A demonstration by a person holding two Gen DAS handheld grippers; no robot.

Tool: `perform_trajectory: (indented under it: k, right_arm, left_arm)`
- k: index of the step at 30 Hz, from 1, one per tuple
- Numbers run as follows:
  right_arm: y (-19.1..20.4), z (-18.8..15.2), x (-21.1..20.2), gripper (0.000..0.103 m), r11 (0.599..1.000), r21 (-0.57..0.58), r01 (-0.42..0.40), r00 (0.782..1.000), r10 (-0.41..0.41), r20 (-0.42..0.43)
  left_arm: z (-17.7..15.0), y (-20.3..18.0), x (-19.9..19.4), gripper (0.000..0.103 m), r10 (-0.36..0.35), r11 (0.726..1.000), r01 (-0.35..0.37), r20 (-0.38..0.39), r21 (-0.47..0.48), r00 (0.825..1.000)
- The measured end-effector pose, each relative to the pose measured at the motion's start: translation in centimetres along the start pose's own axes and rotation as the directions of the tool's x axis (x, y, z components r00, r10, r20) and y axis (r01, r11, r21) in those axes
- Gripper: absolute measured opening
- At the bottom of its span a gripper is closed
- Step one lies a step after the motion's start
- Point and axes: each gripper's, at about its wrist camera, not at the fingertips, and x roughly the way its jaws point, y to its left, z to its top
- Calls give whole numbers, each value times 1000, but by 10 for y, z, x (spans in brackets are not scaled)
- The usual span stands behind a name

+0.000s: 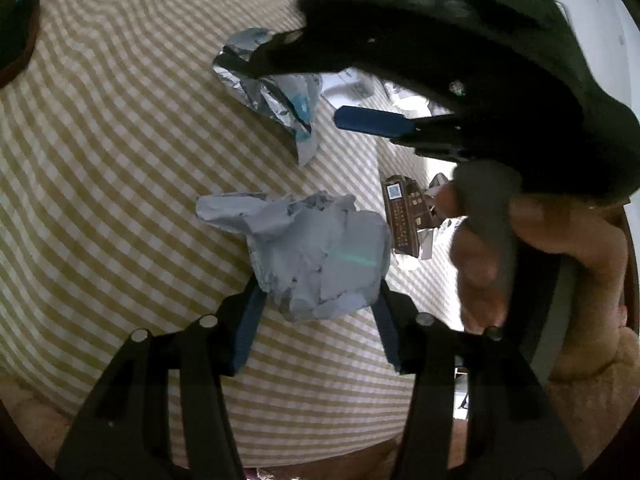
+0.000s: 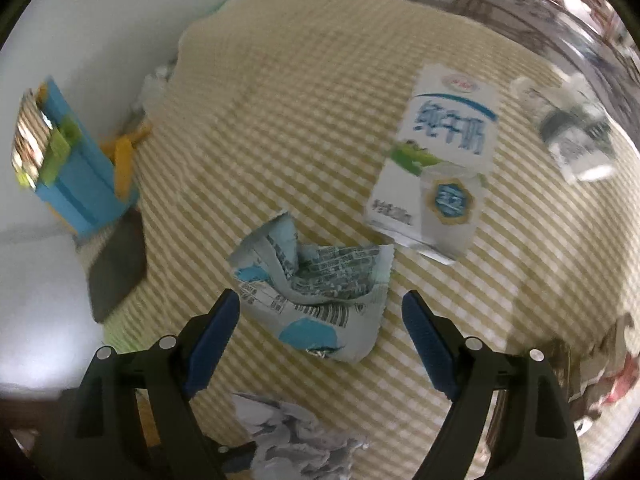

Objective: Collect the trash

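Note:
My left gripper [image 1: 318, 322] is shut on a crumpled grey paper ball [image 1: 316, 256], its blue pads pressing both sides just above the checked tablecloth [image 1: 120, 160]. The same ball [image 2: 296, 440] shows at the bottom of the right wrist view. A torn blue-and-white foil wrapper [image 2: 316, 296] lies on the cloth between the wide-apart fingers of my open right gripper [image 2: 322, 320], which points steeply down. The pads do not touch it. In the left wrist view the right gripper [image 1: 298, 88] hangs over that wrapper [image 1: 280, 96], held by a hand [image 1: 520, 240].
A flattened milk carton [image 2: 440, 160] lies beyond the wrapper. A clear plastic scrap [image 2: 576, 140] sits at the far right. A blue box [image 2: 76, 168] and a dark mat [image 2: 116, 268] are off the cloth's left edge. A small brown box [image 1: 404, 216] lies beside the paper ball.

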Motion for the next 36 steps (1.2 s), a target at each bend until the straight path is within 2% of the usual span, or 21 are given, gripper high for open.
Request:
perform_trajectory:
  k: [3,4,5,7,11,12,15,19,24,28,32,36]
  right_arm:
    - [10,0,13,73,999,-43,32,999,-33,-15]
    - [13,0,13,69,997,-63,50,999,-50,5]
    - [14,0,12,63,996,-69,50,999,-49,14]
    - [13,0,10,35,999,-48,17,999,-16,29]
    - [2,-6,-7,25,1000,1,-19,995,18,99]
    - [-1,-8,-12,16,1000,11,-26,993,24,117]
    - [-15,-16,-34,15,998,55,-36,981,25,192]
    - [-42,-38,-70,15,990,128,-60,960,22,279]
    - [-60,-72,-95,15,980,194,-35,941,-34,338]
    - [-69,-113,-99,15,967,252,-23,937,-67,343]
    - [-70,-159,-102,15,960,279,36,936,-130,327]
    - [-73,-191,-93,16,946,325,3,949,-105,298]
  left_arm:
    - [-1,0,-2,49,0,1000,0,0,2,1000]
    - [-1,-1,-1,49,0,1000,0,0,3,1000]
    - [-5,-2,-2,49,0,1000,0,1,4,1000]
    - [-5,-1,-2,50,-3,1000,3,0,2,1000]
    - [-4,-2,0,51,-3,1000,3,0,6,1000]
    - [-4,-4,0,53,-7,1000,7,0,16,1000]
    - [-2,-10,7,53,9,999,-9,11,39,1000]
    - [2,-7,8,53,3,1000,-3,15,23,1000]
    - [1,-10,7,53,10,999,-11,32,31,999]
    - [2,-18,1,53,52,995,-60,93,82,994]
    - [2,-27,-2,53,94,985,-112,136,130,986]
    - [3,-32,2,53,120,977,-143,147,156,982]
